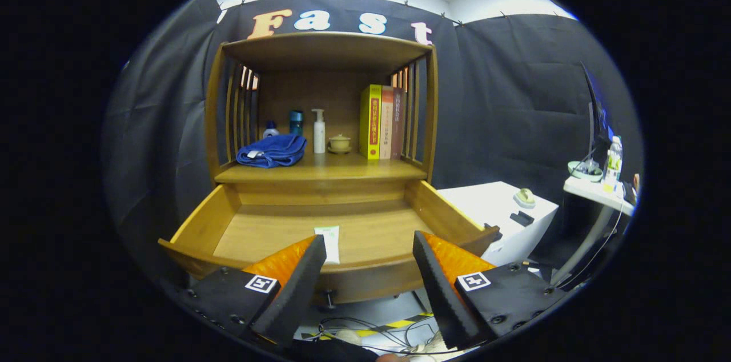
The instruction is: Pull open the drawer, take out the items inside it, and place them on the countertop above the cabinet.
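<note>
It was a recording booth staged as a home: black cloth walls (514,99) hung behind a wooden cabinet (322,179) with books (381,121) and towel (272,151).

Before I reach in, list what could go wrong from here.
1. The tube lies flat on the drawer floor beside the left finger, off-centre of the open gripper; closing now would likely miss it.
2. Its low profile may let it slip.
3. The towel and bottle crowd the countertop.
</note>
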`<state>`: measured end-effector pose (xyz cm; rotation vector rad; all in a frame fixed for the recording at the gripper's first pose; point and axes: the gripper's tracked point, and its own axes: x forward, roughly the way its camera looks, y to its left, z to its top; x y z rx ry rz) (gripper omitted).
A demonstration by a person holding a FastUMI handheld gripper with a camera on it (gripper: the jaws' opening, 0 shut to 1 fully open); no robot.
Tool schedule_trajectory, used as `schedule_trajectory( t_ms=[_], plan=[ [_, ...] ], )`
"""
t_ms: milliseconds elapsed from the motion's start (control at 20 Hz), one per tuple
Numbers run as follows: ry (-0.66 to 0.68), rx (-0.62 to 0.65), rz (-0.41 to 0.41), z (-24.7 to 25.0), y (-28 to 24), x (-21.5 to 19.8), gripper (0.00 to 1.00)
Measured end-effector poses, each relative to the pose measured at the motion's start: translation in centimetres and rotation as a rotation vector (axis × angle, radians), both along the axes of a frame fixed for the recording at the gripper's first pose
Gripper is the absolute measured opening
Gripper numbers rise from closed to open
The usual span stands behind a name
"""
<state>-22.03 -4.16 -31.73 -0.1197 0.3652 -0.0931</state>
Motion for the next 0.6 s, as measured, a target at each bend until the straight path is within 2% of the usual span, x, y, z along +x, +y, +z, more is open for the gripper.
schedule_trajectory(
  t_ms=[100, 300, 450, 600],
  plan=[
    [0.021, -0.036, 0.028, 0.8, -0.1, 2.3, 0.99],
    [0.091, 0.000, 0.088, 0.5, 1.7, 7.2, 0.99],
    [0.187, 0.000, 0.152, -1.5, 3.8, 10.3, 0.99],
    [0.325, 0.016, 0.198, -5.6, 5.6, 13.3, 0.99]
  ],
)
